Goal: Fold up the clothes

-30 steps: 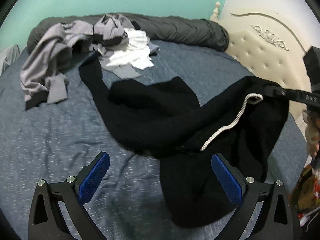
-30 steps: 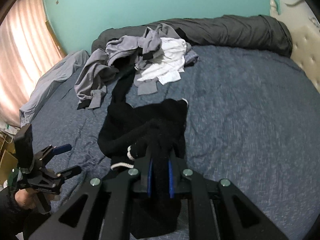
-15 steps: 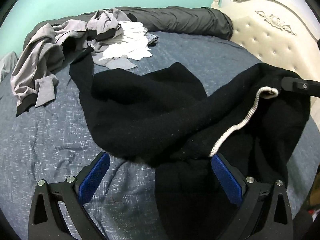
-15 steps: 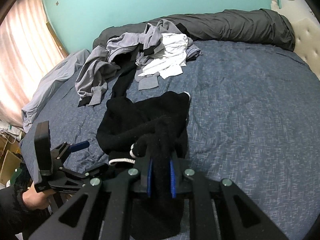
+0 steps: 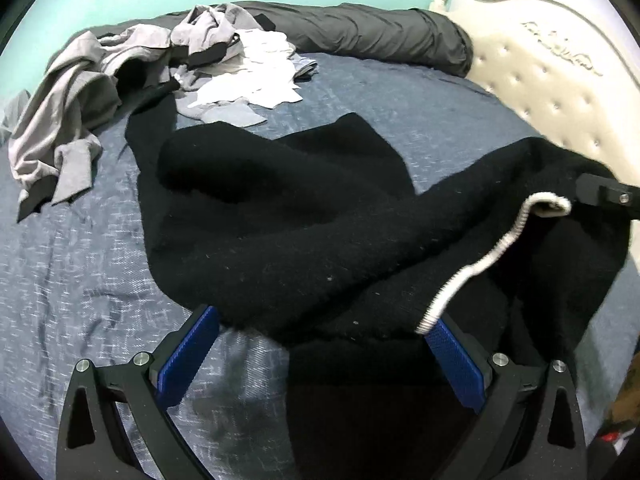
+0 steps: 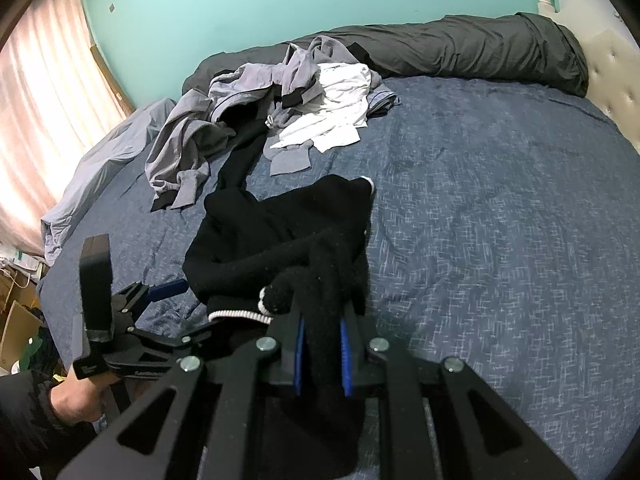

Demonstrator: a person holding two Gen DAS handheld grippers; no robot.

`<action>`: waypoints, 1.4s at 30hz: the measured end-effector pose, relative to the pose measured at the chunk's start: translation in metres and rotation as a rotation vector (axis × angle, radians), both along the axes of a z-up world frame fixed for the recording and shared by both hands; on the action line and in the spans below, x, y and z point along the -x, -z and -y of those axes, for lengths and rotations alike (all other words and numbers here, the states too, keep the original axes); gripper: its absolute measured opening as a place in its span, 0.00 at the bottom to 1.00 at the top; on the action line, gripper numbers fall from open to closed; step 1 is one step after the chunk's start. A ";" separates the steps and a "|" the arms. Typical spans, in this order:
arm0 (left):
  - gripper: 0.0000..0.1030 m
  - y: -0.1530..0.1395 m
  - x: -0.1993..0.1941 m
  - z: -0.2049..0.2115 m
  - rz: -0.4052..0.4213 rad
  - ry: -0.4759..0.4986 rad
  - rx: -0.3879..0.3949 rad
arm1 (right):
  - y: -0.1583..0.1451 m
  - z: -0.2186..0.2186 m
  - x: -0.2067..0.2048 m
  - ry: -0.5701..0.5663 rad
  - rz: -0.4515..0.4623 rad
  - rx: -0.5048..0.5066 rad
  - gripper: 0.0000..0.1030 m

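A black knit sweater (image 5: pixel 304 220) with a white ribbed trim (image 5: pixel 484 260) lies bunched on the blue bedspread (image 5: pixel 72 264). My left gripper (image 5: pixel 320 352) is open, its blue pads either side of the sweater's near edge, with the fabric between the jaws. My right gripper (image 6: pixel 322 354) is shut on a fold of the sweater (image 6: pixel 288 236) and holds it lifted off the bed. In the left wrist view the right gripper's tip (image 5: pixel 604 194) shows at the far right, at the raised fabric. In the right wrist view the left gripper (image 6: pixel 160 292) shows at the lower left, by the sweater's hem.
A heap of grey and white clothes (image 5: pixel 120 68) lies at the far side of the bed, with a rolled dark grey duvet (image 5: pixel 360 36) behind it. A cream padded headboard (image 5: pixel 560 80) stands to the right. A curtain (image 6: pixel 44 92) hangs at the left.
My left gripper has moved forward to the sweater's near edge, which now lies between its open jaws. My right gripper stays shut on the lifted fold.
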State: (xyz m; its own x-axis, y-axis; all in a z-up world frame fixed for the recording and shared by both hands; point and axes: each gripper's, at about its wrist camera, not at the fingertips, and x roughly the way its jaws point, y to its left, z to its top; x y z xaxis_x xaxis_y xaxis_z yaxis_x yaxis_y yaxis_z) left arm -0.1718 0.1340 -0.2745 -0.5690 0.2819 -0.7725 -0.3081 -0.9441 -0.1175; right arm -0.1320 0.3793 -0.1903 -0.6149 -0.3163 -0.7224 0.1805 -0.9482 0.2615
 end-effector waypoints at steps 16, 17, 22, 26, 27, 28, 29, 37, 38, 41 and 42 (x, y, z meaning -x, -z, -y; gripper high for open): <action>0.97 0.001 0.008 -0.001 -0.008 0.000 -0.008 | 0.005 0.003 -0.001 -0.010 -0.005 -0.012 0.14; 0.96 0.001 0.008 -0.001 -0.009 0.005 -0.010 | 0.005 0.003 -0.001 -0.010 -0.004 -0.014 0.14; 0.93 0.003 0.011 0.000 0.010 0.022 -0.028 | 0.008 0.004 -0.002 -0.014 -0.002 -0.027 0.14; 0.93 0.008 0.016 0.002 0.049 0.023 -0.046 | 0.010 0.002 -0.001 -0.007 0.005 -0.037 0.14; 0.92 0.008 0.016 0.002 0.048 0.030 -0.045 | 0.011 0.001 -0.001 -0.003 0.010 -0.044 0.16; 0.91 0.008 0.015 0.002 0.045 0.037 -0.043 | 0.013 0.000 -0.001 0.003 0.016 -0.055 0.19; 0.87 0.006 0.014 0.002 0.035 0.044 -0.042 | 0.015 -0.001 0.000 0.012 0.024 -0.068 0.21; 0.73 -0.005 0.013 0.001 0.010 0.071 -0.023 | 0.028 -0.019 -0.002 0.115 0.062 -0.144 0.40; 0.73 -0.005 0.014 0.002 0.016 0.071 -0.025 | 0.026 -0.020 -0.004 0.117 0.060 -0.147 0.40; 0.74 -0.005 0.016 0.003 0.032 0.070 -0.032 | 0.021 -0.016 -0.008 0.085 0.053 -0.170 0.40; 0.74 -0.005 0.017 0.004 0.036 0.068 -0.033 | 0.019 -0.013 -0.008 0.073 0.054 -0.187 0.42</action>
